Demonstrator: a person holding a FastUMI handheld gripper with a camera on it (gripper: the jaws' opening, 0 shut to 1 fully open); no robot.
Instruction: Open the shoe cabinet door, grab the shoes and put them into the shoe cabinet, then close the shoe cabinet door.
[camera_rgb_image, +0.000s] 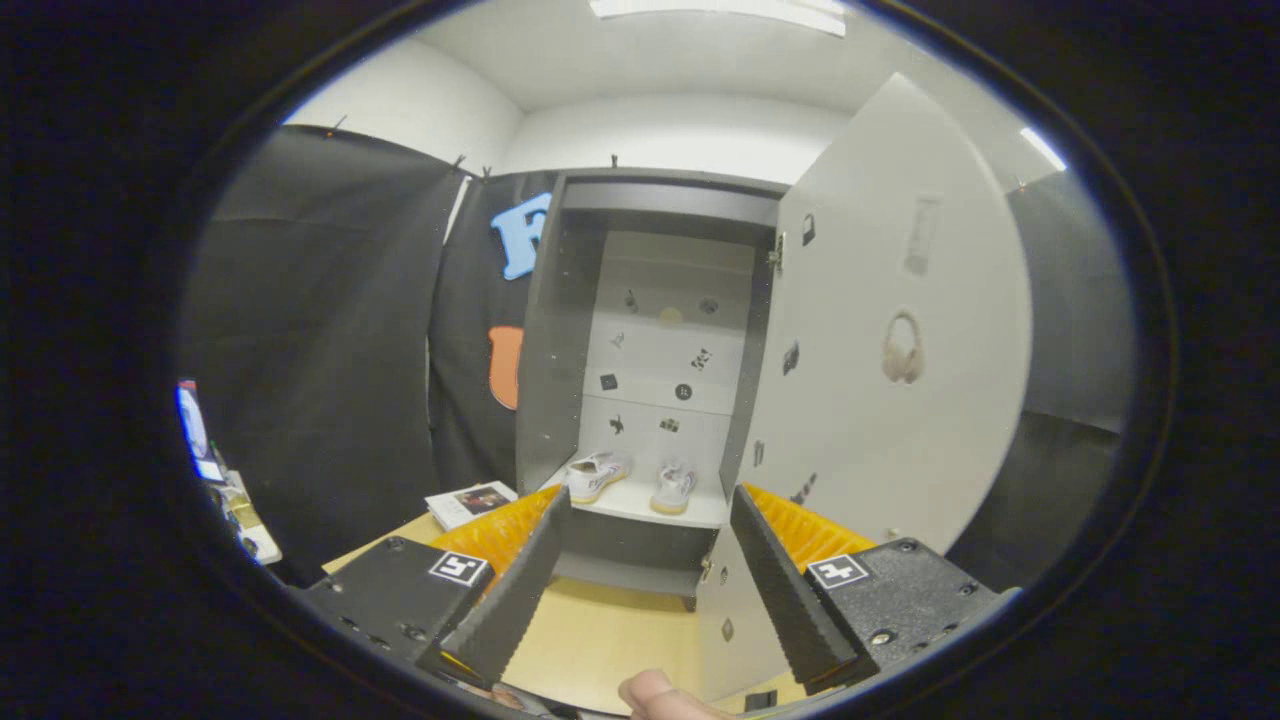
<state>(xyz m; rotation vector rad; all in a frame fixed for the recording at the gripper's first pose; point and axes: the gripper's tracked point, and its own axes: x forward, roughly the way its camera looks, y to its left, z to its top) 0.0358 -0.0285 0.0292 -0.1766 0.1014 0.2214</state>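
Observation:
The shoe cabinet (548, 330) stands ahead with its door (890, 330) swung wide open to the right. Two white shoes (597, 473) (673, 487) sit side by side on its bottom shelf (640, 508), beyond my fingertips. My gripper (649, 507) is open, its fingers (520, 590) spread wide with nothing between them, held back from the cabinet over the wooden floor (610, 630). The upper shelves hold no shoes; small stickers dot the back panel.
A magazine (470, 502) lies on the floor left of the cabinet. A fingertip (655, 695) of a person shows below the fingers. Black cloth walls stand on both sides. A small screen and clutter (205, 450) sit far left.

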